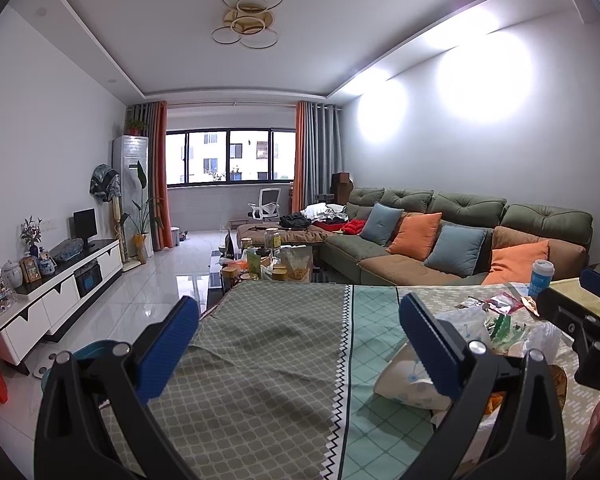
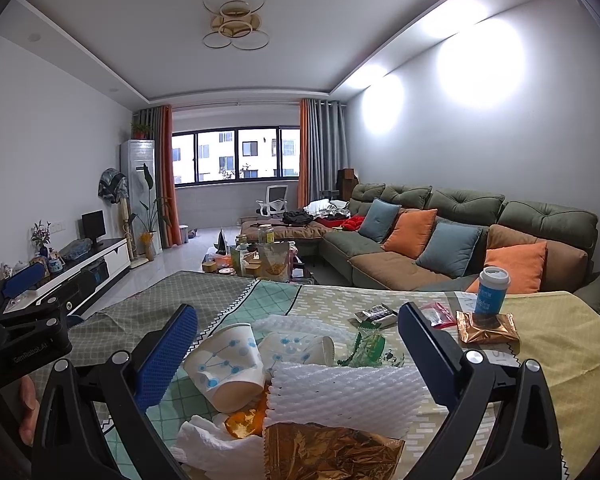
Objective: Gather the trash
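Observation:
A heap of trash lies on the patterned tablecloth (image 2: 260, 296). It holds a tipped paper cup (image 2: 224, 364), a second paper cup (image 2: 300, 350), white foam netting (image 2: 344, 396), orange peel (image 2: 246, 422), a gold foil wrapper (image 2: 332, 454) and a white tissue (image 2: 216, 446). My right gripper (image 2: 298, 344) stands open above the heap, its blue fingers either side of the cups. My left gripper (image 1: 300, 344) is open over bare cloth, left of the heap. In its view the paper cup (image 1: 400, 376) lies behind the right finger. Nothing is held.
A blue-labelled lidded cup (image 2: 490, 290) stands on another gold wrapper (image 2: 486, 330) at the right, near a red packet (image 2: 440, 314) and a dark wrapper (image 2: 374, 316). Beyond the table are a green sofa (image 2: 460, 232), a cluttered coffee table (image 2: 256, 260) and a teal bin (image 1: 88, 354) on the floor.

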A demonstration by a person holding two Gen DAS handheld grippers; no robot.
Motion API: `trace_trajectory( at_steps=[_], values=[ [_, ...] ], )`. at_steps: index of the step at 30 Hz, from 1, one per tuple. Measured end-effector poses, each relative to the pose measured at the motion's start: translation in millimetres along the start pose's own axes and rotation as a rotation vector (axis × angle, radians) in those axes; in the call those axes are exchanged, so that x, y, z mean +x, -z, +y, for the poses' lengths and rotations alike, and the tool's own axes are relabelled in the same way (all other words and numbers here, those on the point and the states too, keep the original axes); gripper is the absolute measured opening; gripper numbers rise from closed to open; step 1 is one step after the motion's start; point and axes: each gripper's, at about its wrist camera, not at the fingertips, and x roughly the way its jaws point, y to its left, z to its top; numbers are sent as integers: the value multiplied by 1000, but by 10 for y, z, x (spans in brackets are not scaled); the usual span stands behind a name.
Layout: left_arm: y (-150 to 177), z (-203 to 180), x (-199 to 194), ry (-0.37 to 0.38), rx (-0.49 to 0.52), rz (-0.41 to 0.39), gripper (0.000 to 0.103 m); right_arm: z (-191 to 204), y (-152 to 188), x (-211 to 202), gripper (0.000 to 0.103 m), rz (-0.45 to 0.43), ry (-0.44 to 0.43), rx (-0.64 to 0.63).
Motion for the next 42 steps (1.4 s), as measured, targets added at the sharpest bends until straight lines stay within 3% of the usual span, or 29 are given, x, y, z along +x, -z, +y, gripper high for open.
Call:
trace_trajectory(
  at_steps=[42],
  values=[
    [26, -8, 49, -5, -2, 6, 100, 15, -17, -20, 100, 0, -2, 4]
  ],
)
